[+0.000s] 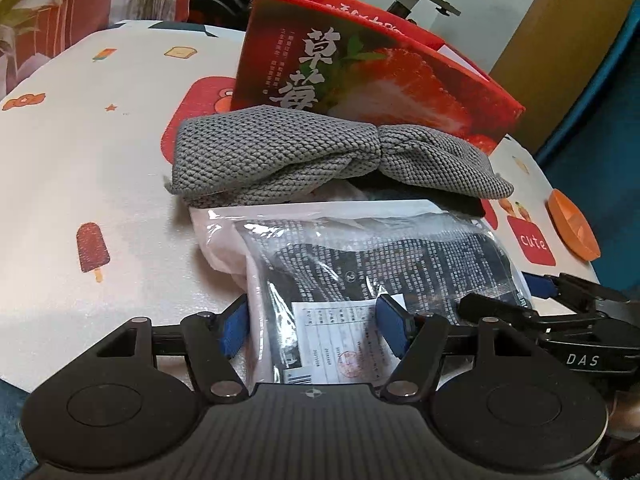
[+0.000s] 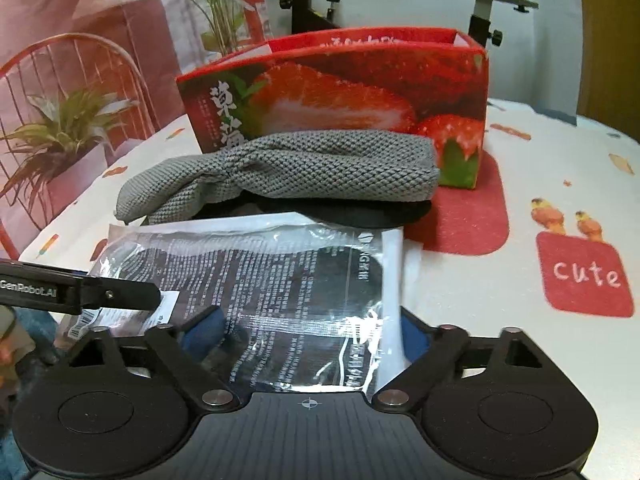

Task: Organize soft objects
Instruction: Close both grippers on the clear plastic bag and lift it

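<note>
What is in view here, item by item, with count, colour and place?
strawberry box: one, red, open-topped, at the back of the table.
knit cloth: one, grey, bunched, in front of the box, lying on a dark item.
plastic packet: one, clear with printed text, dark contents, nearest the cameras.
tablecloth: one, white with red patches and cartoon prints.
orange dish: one, at the table's right edge.
left hand-held gripper: black, blue pads, packet between its fingers.
right hand-held gripper: black, blue pads, packet between its fingers.
</note>
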Action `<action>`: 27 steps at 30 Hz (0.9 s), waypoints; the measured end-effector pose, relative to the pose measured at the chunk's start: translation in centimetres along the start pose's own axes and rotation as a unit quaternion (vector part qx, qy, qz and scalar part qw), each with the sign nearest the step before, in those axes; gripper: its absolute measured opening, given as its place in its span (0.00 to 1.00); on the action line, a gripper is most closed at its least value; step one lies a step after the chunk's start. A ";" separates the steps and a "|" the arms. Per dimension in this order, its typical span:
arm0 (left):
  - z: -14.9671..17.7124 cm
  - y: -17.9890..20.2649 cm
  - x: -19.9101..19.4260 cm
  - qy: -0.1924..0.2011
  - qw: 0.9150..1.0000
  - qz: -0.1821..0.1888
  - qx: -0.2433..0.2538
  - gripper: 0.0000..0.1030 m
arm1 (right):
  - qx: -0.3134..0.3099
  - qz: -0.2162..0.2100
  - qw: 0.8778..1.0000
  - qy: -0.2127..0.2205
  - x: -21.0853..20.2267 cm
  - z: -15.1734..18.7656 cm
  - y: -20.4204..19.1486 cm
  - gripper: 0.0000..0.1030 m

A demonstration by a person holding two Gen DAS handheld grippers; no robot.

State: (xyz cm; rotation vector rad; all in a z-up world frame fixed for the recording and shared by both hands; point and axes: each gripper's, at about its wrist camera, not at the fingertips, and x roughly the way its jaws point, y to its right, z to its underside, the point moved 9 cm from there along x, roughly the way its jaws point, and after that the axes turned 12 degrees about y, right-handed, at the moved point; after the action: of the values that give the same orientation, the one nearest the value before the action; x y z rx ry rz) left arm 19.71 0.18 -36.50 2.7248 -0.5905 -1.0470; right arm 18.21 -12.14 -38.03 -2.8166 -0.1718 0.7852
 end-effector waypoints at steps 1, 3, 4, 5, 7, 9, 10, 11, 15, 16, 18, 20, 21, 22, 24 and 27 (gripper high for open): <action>0.0 0.0 0.0 0.001 1.000 0.001 0.000 0.67 | -0.011 0.001 1.000 0.005 -0.3 -0.2 -0.2 0.75; -0.2 0.2 -0.1 0.005 1.000 0.003 0.000 0.67 | -0.037 0.000 0.999 0.016 -0.9 -0.7 -0.8 0.74; -0.2 0.1 -0.3 0.006 1.000 0.004 0.000 0.67 | -0.051 0.002 0.999 0.020 -1.1 -0.9 -1.1 0.74; -0.3 0.2 -0.4 0.006 1.000 0.004 -0.001 0.67 | -0.060 0.003 0.998 0.022 -1.2 -0.9 -1.3 0.74; -0.2 0.1 -0.5 0.002 1.000 0.005 -0.005 0.67 | -0.071 0.004 0.997 0.025 -1.4 -1.1 -1.5 0.74; -0.3 0.2 -0.9 0.007 1.000 0.007 -0.005 0.67 | -0.080 0.006 0.996 0.031 -1.7 -1.4 -1.8 0.74; -0.5 0.3 -1.1 0.012 1.000 0.008 -0.005 0.67 | -0.085 0.007 0.996 0.035 -1.9 -1.5 -1.9 0.74; -0.7 0.3 -1.3 0.016 1.000 0.009 -0.005 0.67 | -0.092 0.009 0.995 0.040 -2.1 -1.7 -2.1 0.74; -1.4 0.8 -2.4 0.034 0.999 0.012 0.003 0.66 | -0.096 0.012 0.994 0.056 -2.9 -2.5 -2.2 0.74; -1.6 1.1 -2.7 0.040 0.999 0.013 0.010 0.66 | -0.093 0.013 0.994 0.058 -3.0 -2.6 -2.1 0.75; -2.0 1.6 -3.3 0.054 0.998 0.015 0.025 0.66 | -0.086 0.012 0.994 0.065 -3.3 -2.9 -1.8 0.75; -2.7 2.0 -4.0 0.070 0.997 0.023 0.030 0.66 | -0.079 0.013 0.994 0.074 -3.8 -3.5 -1.6 0.75; -3.0 2.1 -4.3 0.079 0.996 0.029 0.030 0.66 | -0.073 0.012 0.994 0.079 -4.0 -3.8 -1.4 0.75; -3.3 2.2 -4.6 0.086 0.995 0.032 0.030 0.66 | -0.068 0.011 0.994 0.084 -4.3 -4.2 -1.3 0.75; -4.1 2.5 -5.0 0.095 0.994 0.032 0.043 0.65 | -0.069 0.009 0.993 0.099 -4.8 -5.0 -1.2 0.74; -5.9 3.3 -5.3 0.116 0.990 0.027 0.069 0.65 | -0.074 0.006 0.990 0.117 -5.1 -6.4 -1.1 0.74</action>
State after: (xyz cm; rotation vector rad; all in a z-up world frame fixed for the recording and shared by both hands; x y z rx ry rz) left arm 19.09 -0.58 -27.92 2.8744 -0.7158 -0.6851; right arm 17.13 -13.00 -29.88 -3.0226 -0.1805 0.4543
